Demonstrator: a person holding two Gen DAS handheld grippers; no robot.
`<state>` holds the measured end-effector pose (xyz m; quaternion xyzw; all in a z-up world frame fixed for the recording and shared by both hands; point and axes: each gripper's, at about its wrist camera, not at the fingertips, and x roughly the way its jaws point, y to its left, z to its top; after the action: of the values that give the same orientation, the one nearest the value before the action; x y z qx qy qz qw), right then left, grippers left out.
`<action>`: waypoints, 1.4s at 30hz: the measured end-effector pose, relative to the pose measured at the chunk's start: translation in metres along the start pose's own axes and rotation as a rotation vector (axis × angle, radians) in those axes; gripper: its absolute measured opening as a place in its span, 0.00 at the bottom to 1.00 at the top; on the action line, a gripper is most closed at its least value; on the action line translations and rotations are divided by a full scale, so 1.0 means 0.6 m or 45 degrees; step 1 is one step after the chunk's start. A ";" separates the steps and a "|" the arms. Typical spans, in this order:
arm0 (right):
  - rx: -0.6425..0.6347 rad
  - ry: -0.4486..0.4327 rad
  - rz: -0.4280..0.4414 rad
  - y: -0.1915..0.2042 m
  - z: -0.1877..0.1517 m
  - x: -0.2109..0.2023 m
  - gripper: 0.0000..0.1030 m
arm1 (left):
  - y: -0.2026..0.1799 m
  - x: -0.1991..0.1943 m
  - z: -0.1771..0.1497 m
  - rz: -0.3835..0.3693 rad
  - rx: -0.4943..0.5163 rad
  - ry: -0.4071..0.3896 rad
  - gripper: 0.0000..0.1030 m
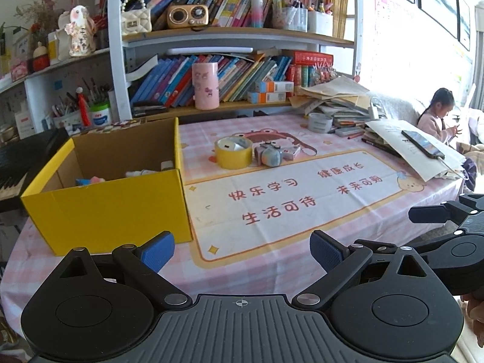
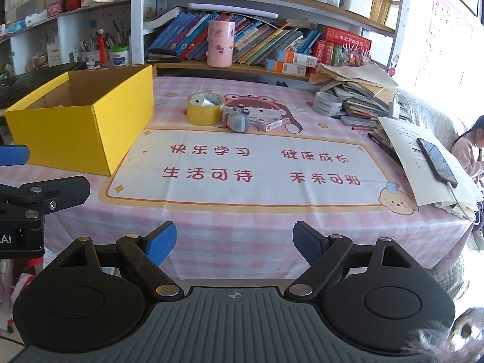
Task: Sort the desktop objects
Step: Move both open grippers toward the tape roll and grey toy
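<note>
Shelf: pink cup (image 2: 220,43) stands before leaning books (image 2: 187,34).
Upper shelf: gold radio (image 1: 188,16), white quilted handbag (image 1: 136,21).
Far right: seated person (image 1: 440,115) beside the tabletop (image 2: 242,227).

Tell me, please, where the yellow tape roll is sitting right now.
The yellow tape roll stands on the pink tablecloth, right of the yellow box, with the small grey camera toy beside it.

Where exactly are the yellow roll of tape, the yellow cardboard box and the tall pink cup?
Yellow roll of tape (image 2: 203,114), right wrist view, on its outer side wall.
Yellow cardboard box (image 2: 54,134), right wrist view, on its front wall.
Tall pink cup (image 1: 206,86), left wrist view, mid-body.
</note>
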<state>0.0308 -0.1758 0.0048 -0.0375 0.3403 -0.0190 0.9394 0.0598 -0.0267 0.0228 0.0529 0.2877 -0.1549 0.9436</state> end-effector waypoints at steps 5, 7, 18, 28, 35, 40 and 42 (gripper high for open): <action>0.007 0.016 -0.022 -0.009 -0.001 0.003 0.81 | -0.003 0.012 0.000 -0.032 -0.006 0.019 0.95; 0.012 0.025 -0.033 -0.013 -0.002 0.006 0.81 | -0.005 0.017 0.001 -0.037 -0.005 0.027 0.95; 0.016 0.022 -0.026 -0.031 0.016 0.032 0.81 | -0.009 0.045 0.018 -0.015 -0.003 0.013 0.95; -0.022 0.044 0.020 -0.060 0.052 0.088 0.81 | -0.024 0.100 0.047 0.001 -0.013 0.031 0.95; -0.013 0.055 0.052 -0.099 0.084 0.133 0.81 | -0.036 0.150 0.080 0.048 -0.027 0.040 0.95; -0.010 0.036 0.090 -0.128 0.113 0.163 0.81 | -0.051 0.181 0.112 0.078 -0.019 0.030 0.95; -0.014 0.025 0.104 -0.140 0.125 0.174 0.81 | -0.057 0.194 0.125 0.095 -0.027 0.024 0.95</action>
<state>0.1582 -0.2618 0.0029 -0.0288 0.3510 0.0208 0.9357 0.1799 -0.1041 0.0192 0.0552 0.2962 -0.1161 0.9464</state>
